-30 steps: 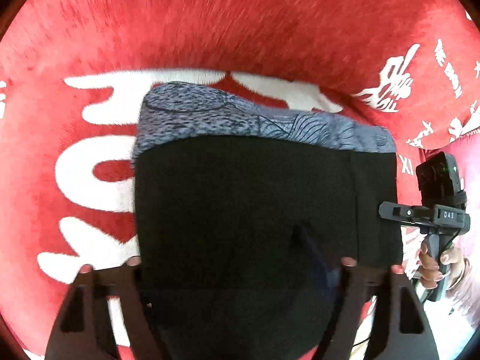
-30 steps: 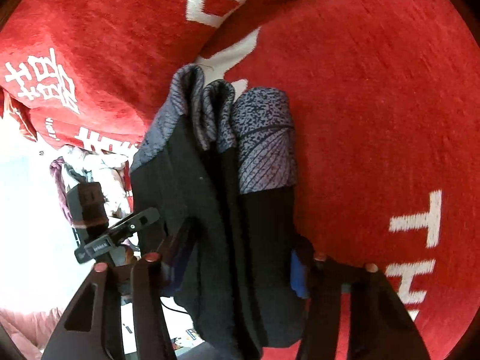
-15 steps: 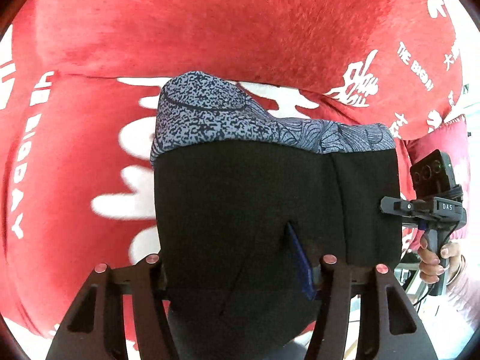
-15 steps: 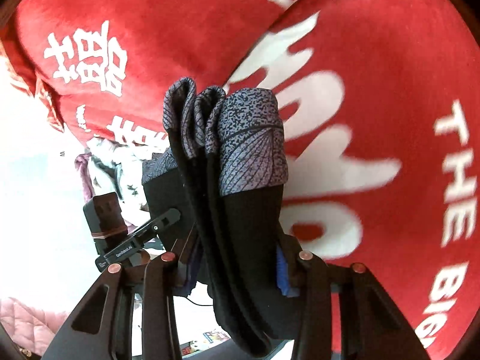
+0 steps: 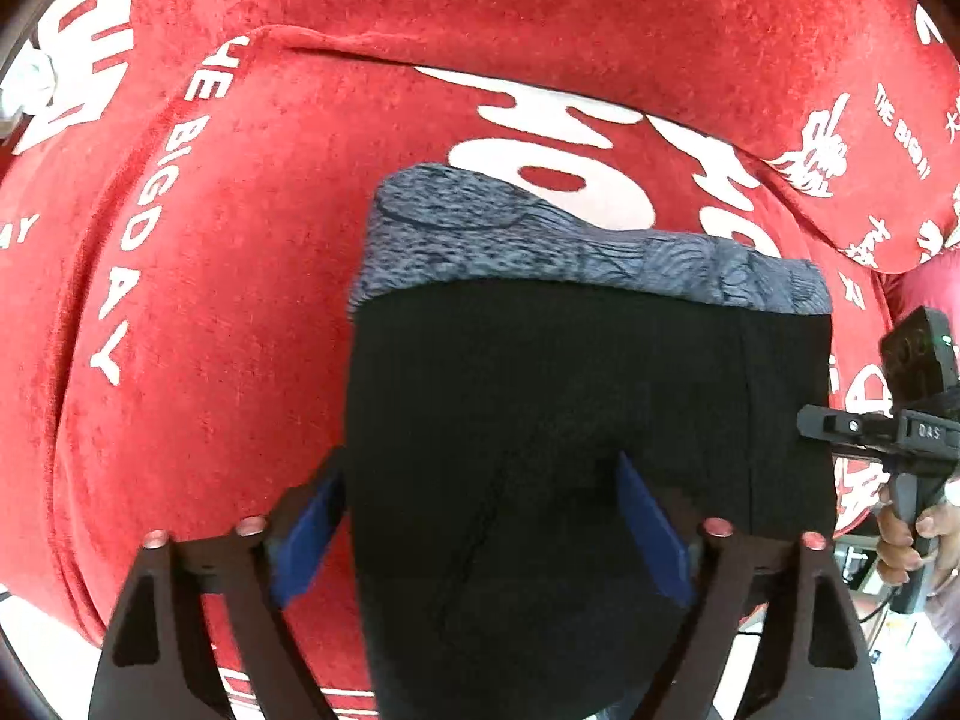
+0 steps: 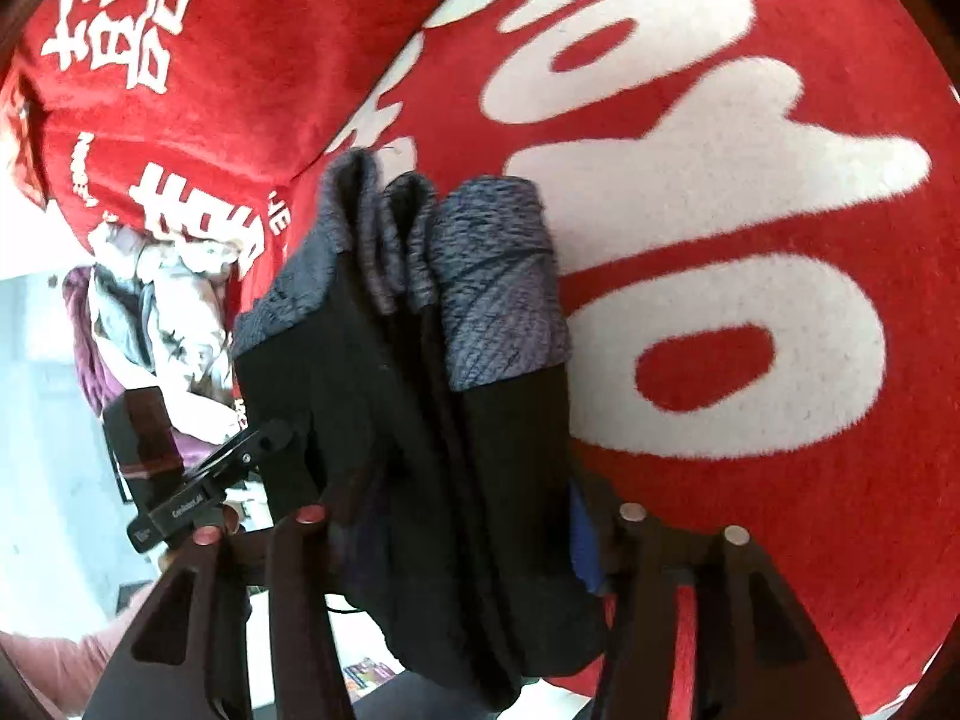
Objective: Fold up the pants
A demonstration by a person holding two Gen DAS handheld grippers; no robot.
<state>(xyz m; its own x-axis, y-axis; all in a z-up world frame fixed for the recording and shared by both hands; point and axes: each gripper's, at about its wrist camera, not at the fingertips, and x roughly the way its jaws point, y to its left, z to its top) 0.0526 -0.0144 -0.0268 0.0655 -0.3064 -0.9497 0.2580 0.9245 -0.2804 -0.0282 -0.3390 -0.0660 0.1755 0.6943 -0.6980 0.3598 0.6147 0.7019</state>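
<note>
Folded black pants [image 5: 570,390] with a grey patterned waistband [image 5: 540,240] hang over the red blanket, waistband farthest from me. My left gripper [image 5: 480,480] straddles their near left part. Its jaws are opening, and its left blue pad [image 5: 306,534] stands just off the cloth's edge. In the right wrist view the pants [image 6: 420,420] show as a thick stacked bundle filling my right gripper [image 6: 456,510]. Those jaws are also opening, and the right blue pad [image 6: 579,540] still lies against the cloth. A hand [image 5: 912,531] holds the right gripper's handle.
A red plush blanket [image 5: 210,240] with large white lettering [image 6: 720,120] covers the whole surface, and a raised fold [image 5: 360,48] crosses its far side. Beyond its left edge are a pile of mixed clothes [image 6: 150,300] and pale floor [image 6: 36,390].
Both grippers have carried the pants sideways across the blanket, so different lettering lies under them. The left jaws narrowed, then spread wide, baring both blue pads. The right jaws widened slightly.
</note>
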